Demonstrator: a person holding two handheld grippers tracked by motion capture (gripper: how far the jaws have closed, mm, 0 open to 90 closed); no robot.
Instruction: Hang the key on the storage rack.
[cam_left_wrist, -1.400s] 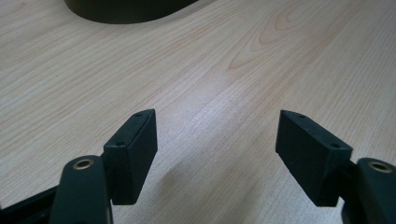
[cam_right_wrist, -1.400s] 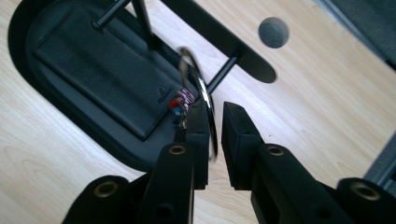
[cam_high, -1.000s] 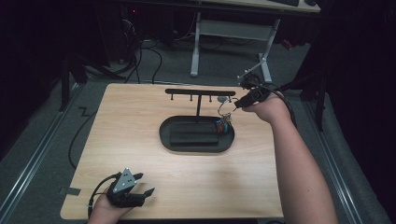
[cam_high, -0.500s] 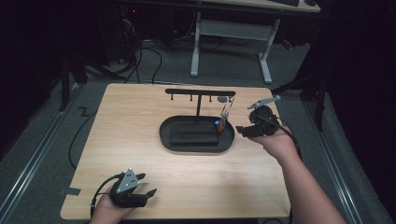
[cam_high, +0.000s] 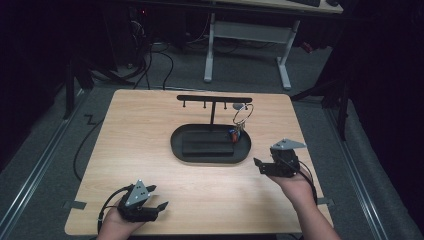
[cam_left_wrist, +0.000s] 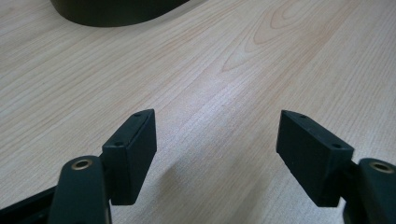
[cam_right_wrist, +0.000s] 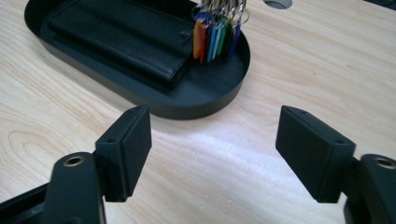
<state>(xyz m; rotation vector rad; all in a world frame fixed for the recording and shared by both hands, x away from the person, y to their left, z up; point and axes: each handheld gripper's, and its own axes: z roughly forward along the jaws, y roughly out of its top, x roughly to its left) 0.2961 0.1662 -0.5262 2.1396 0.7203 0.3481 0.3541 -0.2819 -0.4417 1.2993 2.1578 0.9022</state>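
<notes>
The right tool (cam_high: 263, 167) sits low over the tabletop (cam_high: 150, 140) near its right edge, just off the right end of the black oval tray (cam_high: 177, 145), apart from it. Its jaws have just been opening and now stand wide; in the right gripper view the right tool (cam_right_wrist: 212, 149) has bare wood between its pads and holds nothing. The key ring (cam_high: 242, 114) hangs from the rightmost hook of the black T-shaped hanger stand (cam_high: 214, 99), whose post rises from the far rim of the tray, toward the far edge of the tabletop. The bundle of coloured key tags (cam_high: 234, 133) dangles below the ring at the right end of the tray; in the right gripper view the coloured key tags (cam_right_wrist: 215, 37) hang upright inside the tray wall, in orange, red, blue, green and dark shades; whether they touch the tray floor cannot be told. A black wallet (cam_right_wrist: 121, 37) lies flat in the tray, just beside the tags. The left tool (cam_high: 161, 207) rests at the near left corner of the tabletop, well apart from the tray. In the left gripper view the left tool (cam_left_wrist: 217, 144) has its jaws spread wide, bare wood between them, and grips nothing.
</notes>
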